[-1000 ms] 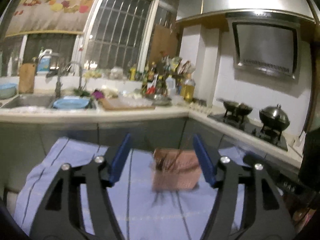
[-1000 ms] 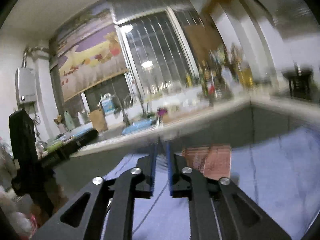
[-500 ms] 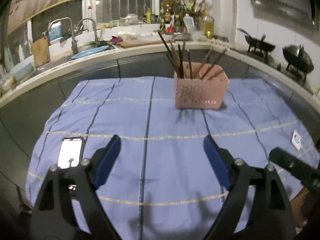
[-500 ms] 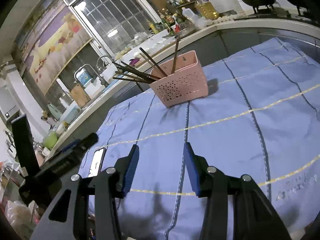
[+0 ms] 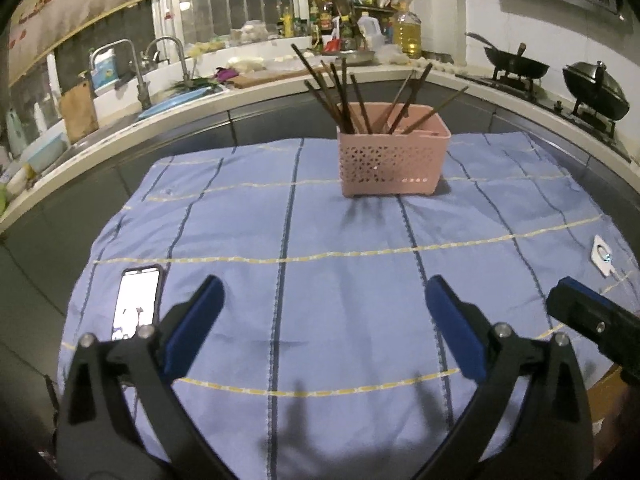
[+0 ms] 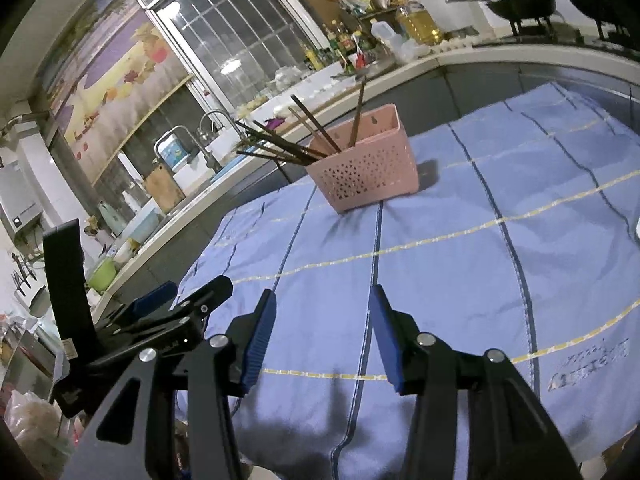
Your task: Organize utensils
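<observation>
Kitchen: one surface under blue striped cloth (image 5: 340, 240), counter with sink behind. One pink basket (image 5: 394, 160) at far middle, about ten dark chopsticks (image 5: 344, 92) standing inside. One lit phone (image 5: 136, 300) near left. Left tongs (image 5: 323, 312) opening wide, empty, angled down. Right tongs (image 6: 322, 332) released, half-spread, empty.

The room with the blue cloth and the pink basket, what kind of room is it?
It looks like a home kitchen. There is a sink with taps under the window, a stove with a wok on it, and bottles of oil and sauces along the counter. The pink basket holds chopsticks.
</observation>
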`<control>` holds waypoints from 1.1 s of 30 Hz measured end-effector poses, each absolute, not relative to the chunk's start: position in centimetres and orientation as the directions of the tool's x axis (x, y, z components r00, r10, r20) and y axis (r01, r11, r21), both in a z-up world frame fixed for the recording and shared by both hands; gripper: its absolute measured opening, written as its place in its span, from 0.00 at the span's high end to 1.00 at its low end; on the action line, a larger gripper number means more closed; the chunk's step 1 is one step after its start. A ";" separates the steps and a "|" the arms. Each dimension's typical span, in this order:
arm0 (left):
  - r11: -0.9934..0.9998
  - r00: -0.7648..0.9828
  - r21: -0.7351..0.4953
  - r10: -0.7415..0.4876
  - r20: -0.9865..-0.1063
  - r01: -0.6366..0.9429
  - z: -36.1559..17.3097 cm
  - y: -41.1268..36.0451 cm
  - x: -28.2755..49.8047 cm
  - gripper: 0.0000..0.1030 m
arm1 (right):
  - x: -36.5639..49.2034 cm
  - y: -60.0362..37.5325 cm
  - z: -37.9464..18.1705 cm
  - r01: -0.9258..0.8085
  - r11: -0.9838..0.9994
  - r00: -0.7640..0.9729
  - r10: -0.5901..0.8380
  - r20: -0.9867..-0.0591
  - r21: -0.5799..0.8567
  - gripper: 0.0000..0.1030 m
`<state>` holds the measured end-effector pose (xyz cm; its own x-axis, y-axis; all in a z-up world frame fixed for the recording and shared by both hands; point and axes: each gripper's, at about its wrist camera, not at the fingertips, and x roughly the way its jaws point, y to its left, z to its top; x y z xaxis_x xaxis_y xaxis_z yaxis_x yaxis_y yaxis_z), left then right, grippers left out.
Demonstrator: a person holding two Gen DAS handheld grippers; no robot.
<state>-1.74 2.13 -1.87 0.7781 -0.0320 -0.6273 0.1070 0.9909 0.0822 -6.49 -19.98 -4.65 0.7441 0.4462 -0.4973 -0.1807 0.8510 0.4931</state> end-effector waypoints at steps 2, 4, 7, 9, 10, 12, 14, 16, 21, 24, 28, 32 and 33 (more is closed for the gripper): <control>0.991 0.775 0.087 -0.025 -0.631 0.103 -2.1 2.1 -1.5 0.06 | -6.2 -20.2 -4.9 -0.176 0.847 0.738 0.451 -0.502 0.502 0.52; 0.991 0.771 0.085 -0.027 -0.636 0.105 -2.3 2.0 -1.3 0.06 | -6.1 -20.4 -5.1 -0.171 0.845 0.736 0.451 -0.505 0.506 0.52; 0.991 0.768 0.088 -0.022 -0.640 0.103 -2.7 1.9 -1.0 0.06 | -5.9 -20.7 -5.4 -0.163 0.844 0.735 0.450 -0.508 0.511 0.52; 0.990 0.765 0.092 -0.019 -0.644 0.102 -2.8 1.7 -0.8 0.06 | -5.8 -20.8 -5.5 -0.159 0.844 0.733 0.449 -0.511 0.513 0.52; 0.990 0.764 0.095 -0.016 -0.645 0.101 -2.9 1.6 -0.7 0.06 | -5.7 -20.8 -5.5 -0.155 0.844 0.732 0.447 -0.514 0.514 0.52; 0.990 0.762 0.101 -0.010 -0.647 0.099 -3.1 1.5 -0.6 0.06 | -5.7 -20.9 -5.7 -0.150 0.844 0.731 0.446 -0.517 0.515 0.52; 0.990 0.760 0.108 -0.002 -0.650 0.095 -3.3 1.4 -0.5 0.06 | -5.6 -20.9 -5.8 -0.148 0.844 0.731 0.444 -0.518 0.515 0.52; 0.990 0.759 0.113 0.006 -0.651 0.090 -3.4 1.4 -0.4 0.06 | -5.6 -20.9 -5.8 -0.145 0.845 0.731 0.442 -0.520 0.515 0.51; 0.989 0.758 0.130 0.033 -0.651 0.069 -3.7 1.5 -0.3 0.06 | -5.6 -20.9 -6.0 -0.139 0.845 0.728 0.441 -0.525 0.517 0.51; 0.989 0.758 0.133 0.043 -0.651 0.058 -3.8 1.7 -0.2 0.06 | -5.5 -20.8 -6.0 -0.138 0.845 0.728 0.440 -0.526 0.517 0.51; 0.988 0.762 0.148 0.068 -0.644 0.037 -3.7 1.7 -0.2 0.06 | -5.5 -20.9 -6.0 -0.139 0.845 0.728 0.441 -0.525 0.517 0.51; 0.986 0.767 0.166 0.090 -0.635 0.022 -3.6 1.7 -0.3 0.06 | -5.6 -20.8 -5.9 -0.140 0.844 0.728 0.442 -0.524 0.517 0.51; 0.986 0.766 0.166 0.091 -0.636 0.021 -3.6 1.8 -0.3 0.06 | -5.6 -20.8 -5.9 -0.140 0.844 0.729 0.442 -0.523 0.517 0.51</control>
<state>-0.31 1.75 -3.62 0.7662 0.0909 -0.6361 0.0210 0.9859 0.1662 -5.56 -20.79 -5.91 0.7288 0.4415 -0.5234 -0.1403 0.8444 0.5170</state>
